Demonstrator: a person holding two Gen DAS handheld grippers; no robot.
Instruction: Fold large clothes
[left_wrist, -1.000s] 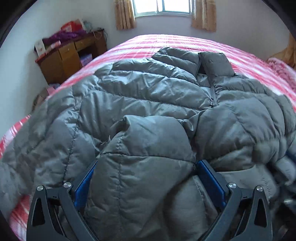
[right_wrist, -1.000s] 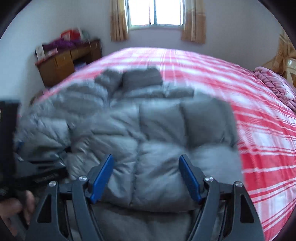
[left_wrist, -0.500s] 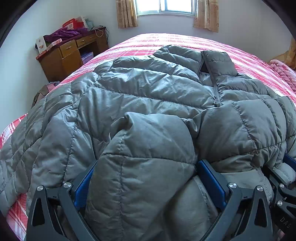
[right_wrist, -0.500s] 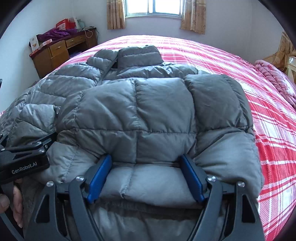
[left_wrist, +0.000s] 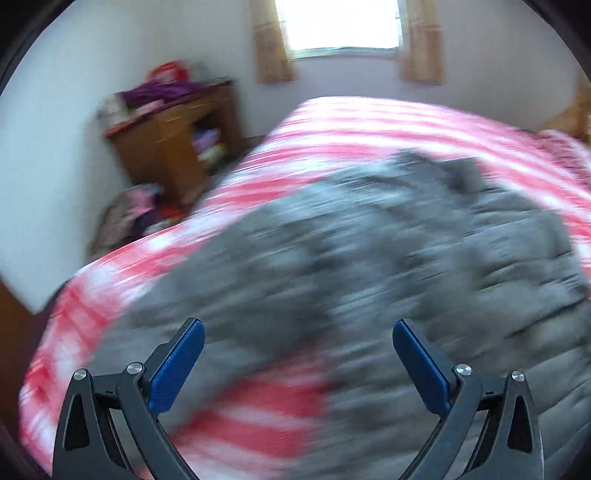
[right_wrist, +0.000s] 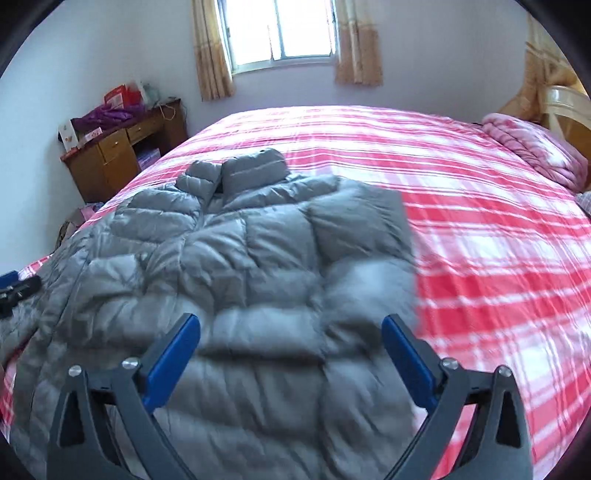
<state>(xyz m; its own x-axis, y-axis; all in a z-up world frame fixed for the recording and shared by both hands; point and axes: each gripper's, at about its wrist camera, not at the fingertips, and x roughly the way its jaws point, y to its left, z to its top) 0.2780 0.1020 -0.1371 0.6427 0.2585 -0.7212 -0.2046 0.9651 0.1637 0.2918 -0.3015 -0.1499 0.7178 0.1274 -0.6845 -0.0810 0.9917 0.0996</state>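
A grey puffer jacket (right_wrist: 258, 266) lies on the red plaid bed (right_wrist: 480, 229), collar toward the window, its right sleeve folded in across the front. My right gripper (right_wrist: 291, 347) is open and empty, raised above the jacket's lower part. In the left wrist view the jacket (left_wrist: 388, 258) is blurred by motion; my left gripper (left_wrist: 295, 354) is open and empty above the jacket's left edge and the bedspread (left_wrist: 258, 406). The left gripper's tip shows at the far left of the right wrist view (right_wrist: 14, 291).
A wooden desk (right_wrist: 118, 155) with clutter stands by the wall at the left. A pink rolled quilt (right_wrist: 532, 151) lies at the bed's right end. A window (right_wrist: 284, 29) with curtains is behind the bed.
Both grippers let go of the jacket fabric that filled their jaws and pulled back and up. The left gripper swung left, blurring its view.
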